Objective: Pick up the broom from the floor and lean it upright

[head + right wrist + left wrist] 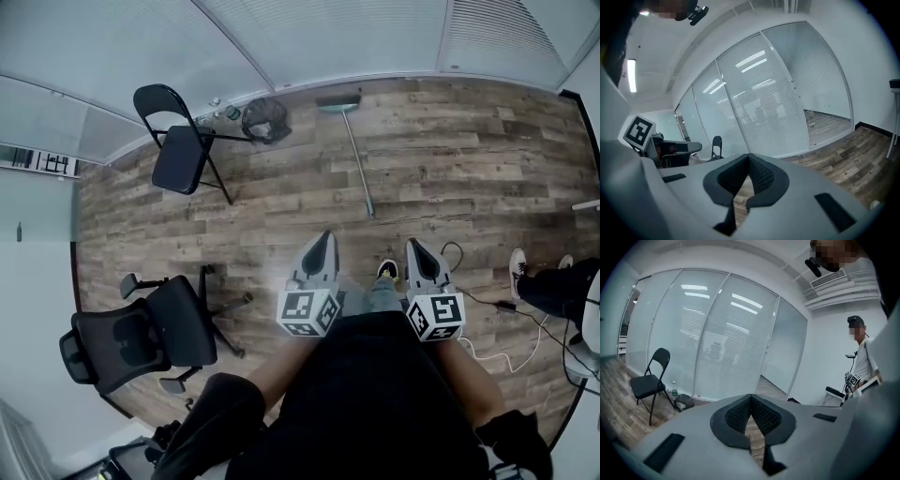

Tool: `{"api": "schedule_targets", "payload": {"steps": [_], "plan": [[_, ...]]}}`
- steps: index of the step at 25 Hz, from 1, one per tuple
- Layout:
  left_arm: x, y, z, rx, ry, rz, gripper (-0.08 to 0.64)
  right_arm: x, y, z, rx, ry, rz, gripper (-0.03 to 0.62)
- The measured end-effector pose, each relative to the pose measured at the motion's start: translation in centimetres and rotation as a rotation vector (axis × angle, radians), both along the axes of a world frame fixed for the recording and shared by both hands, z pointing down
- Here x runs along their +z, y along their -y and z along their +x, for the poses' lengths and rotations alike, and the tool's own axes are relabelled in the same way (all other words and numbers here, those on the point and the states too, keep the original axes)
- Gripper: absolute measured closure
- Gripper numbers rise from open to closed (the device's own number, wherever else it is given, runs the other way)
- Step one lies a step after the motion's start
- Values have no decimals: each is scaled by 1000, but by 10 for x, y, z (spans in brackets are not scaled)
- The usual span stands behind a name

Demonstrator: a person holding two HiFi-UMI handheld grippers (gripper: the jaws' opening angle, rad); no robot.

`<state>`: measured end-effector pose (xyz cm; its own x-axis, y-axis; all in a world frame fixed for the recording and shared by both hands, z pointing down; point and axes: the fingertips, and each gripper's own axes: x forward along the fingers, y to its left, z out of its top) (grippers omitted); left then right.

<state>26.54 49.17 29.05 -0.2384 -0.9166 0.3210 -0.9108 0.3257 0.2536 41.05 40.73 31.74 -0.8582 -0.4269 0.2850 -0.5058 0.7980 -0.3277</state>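
while i watch through the head view, both grippers are held out side by side ahead of the person's dark-clothed body, above a wood plank floor [281, 211]. the left gripper [324, 242] has its fingers pressed fully together, and nothing is between them. the right gripper [413, 247] is the same, with its fingers closed tight and empty. each gripper's own view confirms this: the dark ribbed pads meet in a single seam, with only floor showing below them.

the broom [358, 164] lies flat on the floor ahead of the grippers, untouched. its pale green head is close to the glass wall [309, 37] with white blinds. its thin handle runs back toward the person, and its near end stops well short of the fingers, roughly between the two grippers.

left of the broom head, a black mesh bin [266, 119] sits against the wall. further left, a black folding chair [178, 141] stands upright. a black office chair [141, 337] on wheels is at the lower left.

at the right edge, another person's legs and white shoes [517, 267] show, and a thin cable [487, 302] trails across the floor near them. the left gripper view shows a standing person [862, 364] at the far right, by a white wall.
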Motion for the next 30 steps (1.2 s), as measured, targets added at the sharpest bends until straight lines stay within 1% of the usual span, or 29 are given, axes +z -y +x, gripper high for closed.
{"api": "schedule_targets", "payload": {"steps": [3, 7, 13, 18, 21, 25, 28, 30], "plan": [[-2, 12, -12, -15, 2, 4, 545, 6, 10, -12, -15, -5, -14, 578], [5, 25, -29, -28, -24, -16, 545, 8, 25, -35, -33, -16, -19, 578], [23, 59, -58, -2, -61, -38, 545, 15, 55, -66, -3, -44, -29, 578], [27, 100, -91, 22, -82, -30, 545, 16, 85, -102, -17, -76, -20, 578], [29, 125, -115, 34, -97, -26, 545, 18, 99, -129, -59, -112, -30, 578], [32, 148, -142, 48, -114, -22, 545, 33, 112, -159, -102, -183, -58, 578], [42, 159, -161, 55, -143, -37, 545, 51, 124, -178, -121, -240, -79, 578], [53, 167, -174, 57, -161, -50, 545, 66, 130, -192, -150, -278, -96, 578]]}}
